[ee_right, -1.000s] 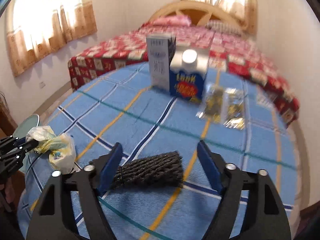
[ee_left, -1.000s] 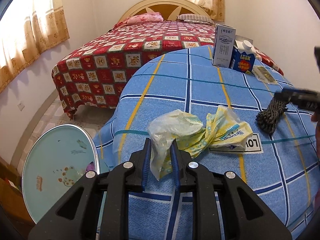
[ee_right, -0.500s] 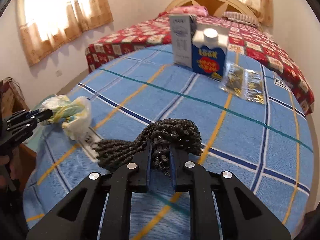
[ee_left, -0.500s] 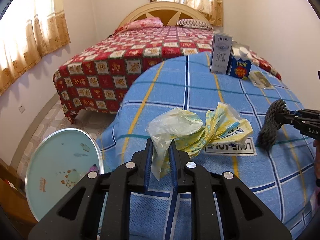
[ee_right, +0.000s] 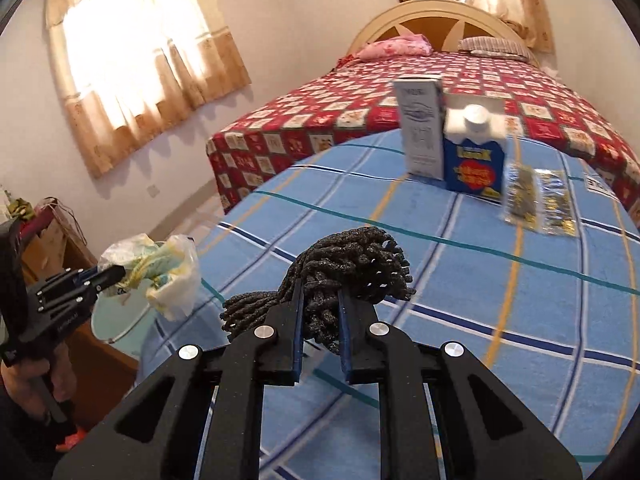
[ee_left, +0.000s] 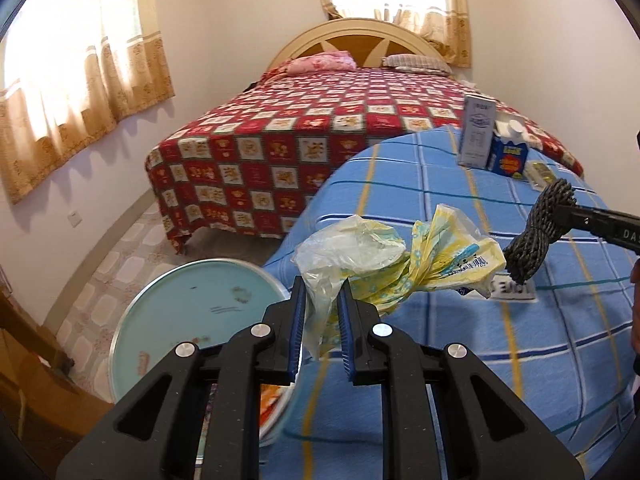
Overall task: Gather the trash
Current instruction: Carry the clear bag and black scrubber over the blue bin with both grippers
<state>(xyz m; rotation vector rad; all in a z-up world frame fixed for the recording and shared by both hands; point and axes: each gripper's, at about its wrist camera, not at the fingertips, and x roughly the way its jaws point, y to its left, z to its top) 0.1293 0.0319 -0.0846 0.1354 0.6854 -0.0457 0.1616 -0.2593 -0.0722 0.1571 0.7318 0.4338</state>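
Trash bin (ee_left: 188, 312) shows only from left tongs (ee_left: 322, 320).

Black plastic left gripper (ee_left: 321, 330) and right gripper (ee_right: 320, 332) carry blue finger pads (ee_left: 297, 336), round silver screws and triangular cut-outs.

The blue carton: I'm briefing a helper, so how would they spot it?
On the blue checked tablecloth, far side, two boxes stand together. The short blue carton with a white screw cap stands right of the taller white box, unlike the flat foil packets beside it.

Crinkled glossy plastic bag (ee_left: 360, 256); rough black mesh (ee_right: 352, 268); checked cloth tablecloth (ee_right: 500, 280)
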